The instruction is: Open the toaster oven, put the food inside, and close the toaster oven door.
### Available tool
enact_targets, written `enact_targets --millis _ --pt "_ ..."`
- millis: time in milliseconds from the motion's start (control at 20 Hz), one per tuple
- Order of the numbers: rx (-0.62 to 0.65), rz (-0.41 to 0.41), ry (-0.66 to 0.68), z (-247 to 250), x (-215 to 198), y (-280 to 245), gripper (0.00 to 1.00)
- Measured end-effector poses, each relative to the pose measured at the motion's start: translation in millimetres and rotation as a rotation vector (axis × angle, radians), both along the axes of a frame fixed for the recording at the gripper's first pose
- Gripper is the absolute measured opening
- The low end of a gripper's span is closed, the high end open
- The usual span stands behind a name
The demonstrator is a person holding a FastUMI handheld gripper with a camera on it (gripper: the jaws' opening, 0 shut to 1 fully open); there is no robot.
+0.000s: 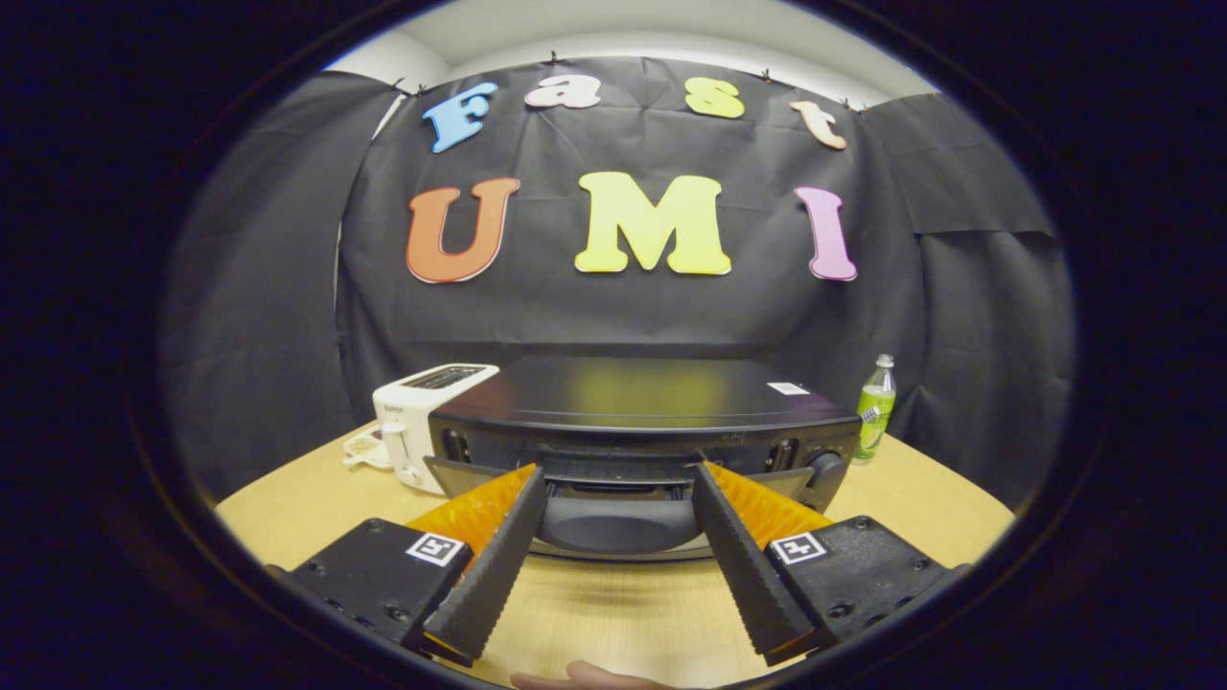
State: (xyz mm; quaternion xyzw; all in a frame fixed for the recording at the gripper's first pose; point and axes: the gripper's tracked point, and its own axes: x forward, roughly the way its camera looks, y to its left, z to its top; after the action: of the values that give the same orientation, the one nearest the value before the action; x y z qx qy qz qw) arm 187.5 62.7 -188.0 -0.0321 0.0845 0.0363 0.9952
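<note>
Jaws wide apart facing toaster oven [633, 412]

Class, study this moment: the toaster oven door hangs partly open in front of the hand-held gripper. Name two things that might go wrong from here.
1. The hand-held gripper is open, its fingers spread at the toaster oven door without gripping it; pushing down, they might slip off.
2. The white toaster stands close beside the oven; a wide swing might knock it.
</note>
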Motion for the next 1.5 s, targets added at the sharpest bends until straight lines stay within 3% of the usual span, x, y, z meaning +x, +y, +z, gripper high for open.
enact_targets --millis 300,800,1150,1500 --pt "0.021 0.06 0.168 -29.8 -33.1 -5.1 1.0" --pt "-0.104 0.041 0.247 -58.1 -56.8 -7.8 1.0" --pt "-0.122 0.01 0.375 -83.6 -70.0 -10.0 1.0" --pt "-0.021 0.015 0.527 -108.4 -81.8 -8.7 1.0"
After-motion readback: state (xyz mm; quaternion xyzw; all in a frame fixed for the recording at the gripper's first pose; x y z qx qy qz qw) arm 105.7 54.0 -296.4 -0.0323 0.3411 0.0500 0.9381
